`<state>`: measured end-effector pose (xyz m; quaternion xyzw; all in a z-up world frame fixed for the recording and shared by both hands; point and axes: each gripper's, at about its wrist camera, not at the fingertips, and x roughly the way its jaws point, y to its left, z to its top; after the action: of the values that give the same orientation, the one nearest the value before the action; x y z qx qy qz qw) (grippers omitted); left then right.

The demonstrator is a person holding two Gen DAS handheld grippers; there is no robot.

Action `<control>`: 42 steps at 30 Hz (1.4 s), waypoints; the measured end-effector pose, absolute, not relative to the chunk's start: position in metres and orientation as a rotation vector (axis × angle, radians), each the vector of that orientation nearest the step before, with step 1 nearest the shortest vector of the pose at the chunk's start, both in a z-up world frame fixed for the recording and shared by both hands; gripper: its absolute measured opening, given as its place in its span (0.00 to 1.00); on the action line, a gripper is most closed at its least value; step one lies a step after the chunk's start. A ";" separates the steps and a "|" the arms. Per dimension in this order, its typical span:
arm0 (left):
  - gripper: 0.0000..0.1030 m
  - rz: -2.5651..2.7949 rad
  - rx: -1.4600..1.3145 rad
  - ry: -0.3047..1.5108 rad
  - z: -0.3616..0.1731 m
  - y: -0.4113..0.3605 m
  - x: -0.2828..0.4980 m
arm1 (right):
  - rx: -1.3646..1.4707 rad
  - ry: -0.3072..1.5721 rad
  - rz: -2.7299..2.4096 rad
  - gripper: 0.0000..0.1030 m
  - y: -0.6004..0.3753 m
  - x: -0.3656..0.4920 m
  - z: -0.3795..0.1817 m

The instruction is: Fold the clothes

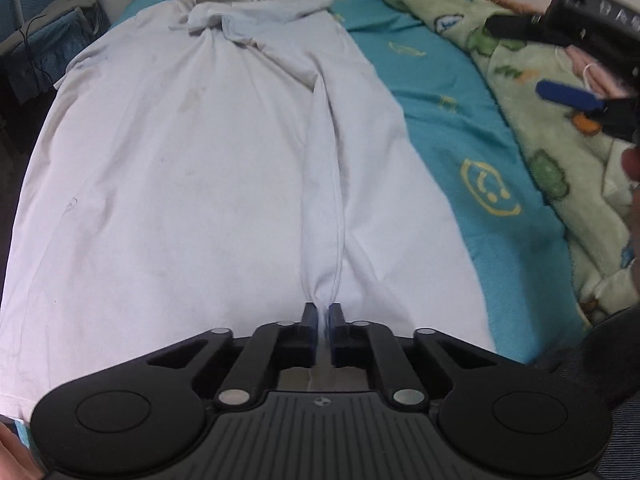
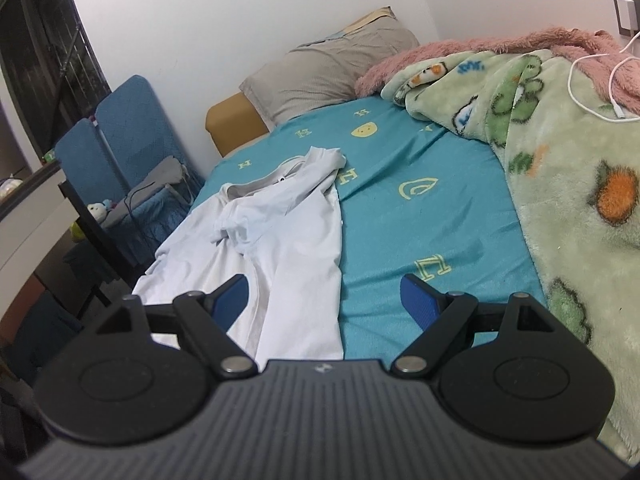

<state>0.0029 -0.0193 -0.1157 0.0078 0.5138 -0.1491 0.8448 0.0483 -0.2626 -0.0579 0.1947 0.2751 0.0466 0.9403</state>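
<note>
A white T-shirt (image 1: 192, 184) lies lengthwise on the teal bed sheet (image 1: 448, 112), collar at the far end. My left gripper (image 1: 323, 314) is shut on a pinch of the shirt's near hem, and a raised ridge of cloth runs from it toward the collar. My right gripper (image 2: 325, 288) is open and empty, held above the bed beside the shirt's (image 2: 288, 240) right edge; it also shows at the right edge of the left wrist view (image 1: 560, 60).
A green fleece blanket (image 2: 568, 184) with a pink one (image 2: 500, 46) and a white cable (image 2: 592, 80) lies along the bed's right side. A grey pillow (image 2: 324, 68) is at the head. A blue chair (image 2: 124, 140) and dark desk stand left of the bed.
</note>
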 end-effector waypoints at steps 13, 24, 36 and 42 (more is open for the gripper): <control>0.05 -0.099 -0.238 1.211 -0.113 0.030 0.002 | 0.359 0.562 0.115 0.82 -0.253 0.048 -0.057; 0.83 -0.045 -0.077 0.871 -0.035 0.022 0.029 | 0.320 0.484 0.141 0.82 -0.248 0.030 -0.043; 0.97 -0.045 -0.058 0.731 -0.021 0.056 0.020 | 0.147 0.562 0.252 0.82 -0.206 0.065 -0.038; 0.97 0.011 -0.095 0.726 -0.018 0.107 0.024 | 0.007 0.626 0.424 0.81 -0.123 0.150 -0.028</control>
<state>0.0237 0.1069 -0.0181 -0.0462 0.3550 0.0056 0.9337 0.1505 -0.1230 -0.0278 0.0033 0.3056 0.2068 0.9294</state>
